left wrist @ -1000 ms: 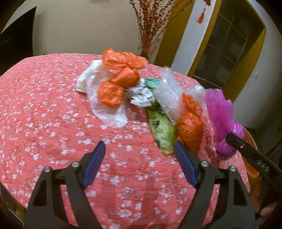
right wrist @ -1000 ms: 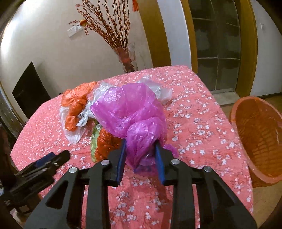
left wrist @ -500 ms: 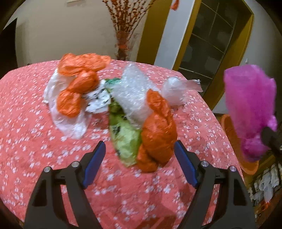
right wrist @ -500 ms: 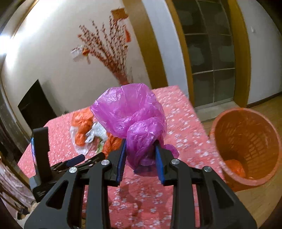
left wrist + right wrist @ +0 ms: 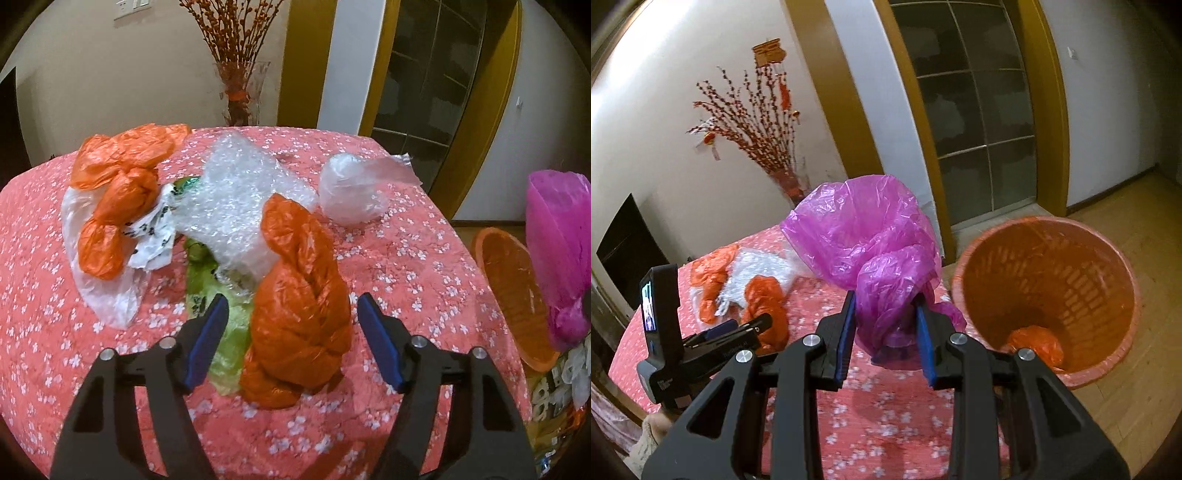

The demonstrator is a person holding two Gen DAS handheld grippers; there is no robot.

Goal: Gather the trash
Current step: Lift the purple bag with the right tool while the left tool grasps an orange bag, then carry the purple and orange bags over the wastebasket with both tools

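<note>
A knotted orange bag (image 5: pixel 299 314) stands on the red flowered tablecloth (image 5: pixel 406 266). My left gripper (image 5: pixel 292 302) straddles it with its jaws closing; a gap shows between each blue pad and the bag. Behind lie bubble wrap (image 5: pixel 236 199), a clear balled bag (image 5: pixel 351 195), more orange bags (image 5: pixel 118 184), a green wrapper (image 5: pixel 225 332) and a white bag (image 5: pixel 107 295). My right gripper (image 5: pixel 886 332) is shut on a magenta bag (image 5: pixel 871 251), held up over the table's corner beside the orange basket (image 5: pixel 1071 273). An orange bag (image 5: pixel 1034 343) lies in the basket.
A glass vase of red branches (image 5: pixel 240 96) stands behind the table's far edge. The basket sits on the wooden floor (image 5: pixel 1126 406) to the right of the table, before a glazed door (image 5: pixel 979 110). A dark screen (image 5: pixel 624 251) is at the left wall.
My left gripper has slid rightwards to the knotted orange bag and its jaws have narrowed around it. The right gripper carried the magenta bag off the pile toward the basket, now large in view.
</note>
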